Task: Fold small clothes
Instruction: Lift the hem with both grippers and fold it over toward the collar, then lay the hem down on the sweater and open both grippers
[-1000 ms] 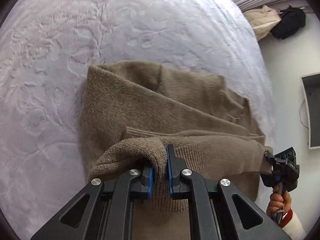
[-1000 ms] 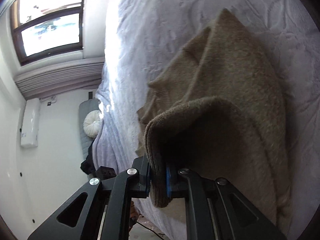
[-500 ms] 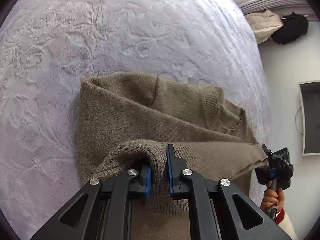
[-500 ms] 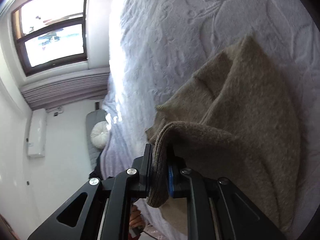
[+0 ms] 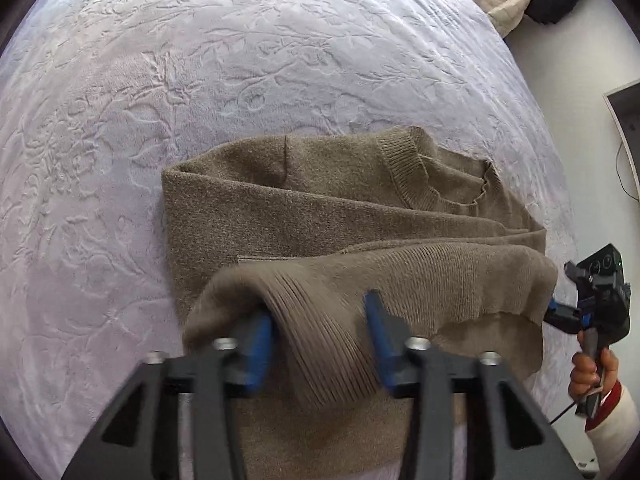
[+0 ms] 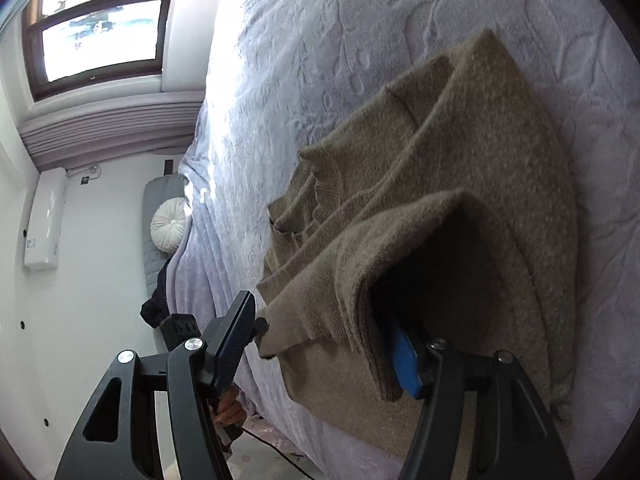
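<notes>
Sweater: the brown knitted sweater (image 5: 320, 216) lies folded on the bed cover (image 5: 200, 80), with its ribbed collar (image 5: 404, 172) turned to the far side in my left view. The ribbed hem (image 5: 420, 280) is doubled back over the body, and its front edge does not lie flat.

My left gripper (image 5: 318, 326): my jaws have just been opening. The blue pads (image 5: 258, 340) stand apart now. A fold of the ribbed hem is between them and drapes over the left pad, but the pads do not press it, so I have released it.

My right gripper (image 6: 320, 344): here also the jaws have just been opening. They stand wide apart. The hem corner (image 6: 360, 312) hangs over the blue pad (image 6: 406, 360) on one side, and the other finger (image 6: 234, 340) is beside the cloth edge, with no squeeze on the cloth. So this one is released too.

My right hand (image 5: 592, 372): in my left view it holds the handle of the right gripper at the right end of the sweater, with a white sleeve and a red cuff.

Bed cover: pale lilac, with a pressed leaf pattern, and it fills most of both views.

Room: a window (image 6: 100, 28) with a dark frame is at the far side, and a round white cushion (image 6: 170, 224) is beyond the bed edge.
</notes>
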Available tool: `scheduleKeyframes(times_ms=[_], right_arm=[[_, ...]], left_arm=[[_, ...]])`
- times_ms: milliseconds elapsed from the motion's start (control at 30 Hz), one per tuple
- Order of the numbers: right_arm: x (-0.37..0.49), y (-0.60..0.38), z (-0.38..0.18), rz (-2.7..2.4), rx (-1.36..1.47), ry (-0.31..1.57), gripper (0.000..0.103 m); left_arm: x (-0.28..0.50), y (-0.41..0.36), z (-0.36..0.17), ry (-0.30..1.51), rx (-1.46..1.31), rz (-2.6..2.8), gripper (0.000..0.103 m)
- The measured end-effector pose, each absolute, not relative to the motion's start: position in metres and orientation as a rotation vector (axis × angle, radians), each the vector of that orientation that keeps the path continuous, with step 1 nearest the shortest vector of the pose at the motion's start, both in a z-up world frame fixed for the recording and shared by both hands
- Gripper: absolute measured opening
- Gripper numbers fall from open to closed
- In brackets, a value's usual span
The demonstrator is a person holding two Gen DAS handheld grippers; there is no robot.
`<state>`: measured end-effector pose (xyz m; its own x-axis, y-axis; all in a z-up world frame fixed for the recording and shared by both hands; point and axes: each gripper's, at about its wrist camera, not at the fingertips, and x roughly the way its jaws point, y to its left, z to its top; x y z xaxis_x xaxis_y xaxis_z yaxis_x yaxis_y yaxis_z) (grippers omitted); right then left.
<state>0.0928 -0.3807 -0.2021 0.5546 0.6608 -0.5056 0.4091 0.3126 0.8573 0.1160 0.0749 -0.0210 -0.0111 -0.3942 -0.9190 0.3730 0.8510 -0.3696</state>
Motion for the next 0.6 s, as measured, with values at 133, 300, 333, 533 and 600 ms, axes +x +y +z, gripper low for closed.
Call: scheduleKeyframes(times_ms=[133,300,333,533,600], right_arm=[[0.090,-0.370,-0.216,0.215,1.316,1.081,0.068],[0.100,-0.368,-0.210,0.244,1.322,1.045,0.068],[0.102,-0.367,-0.207,0.254,1.316,1.045,0.068],[0.110,-0.357,-0.202,0.303,1.290,1.059,0.068],[0.116,-0.359,-0.202,0.308,1.294,1.045,0.068]], left_arm=[[0.112,0.083,-0.013,1.437,-0.045,-0.609,0.063],[0.102,0.101,-0.002,1.412,-0.003,-0.579,0.069],[0.100,0.104,-0.004,1.429,-0.015,-0.599,0.069],[0.088,0.085,-0.046,1.590,-0.084,-0.751,0.069],[0.094,0.076,-0.048,1.563,-0.126,-0.756,0.069]])
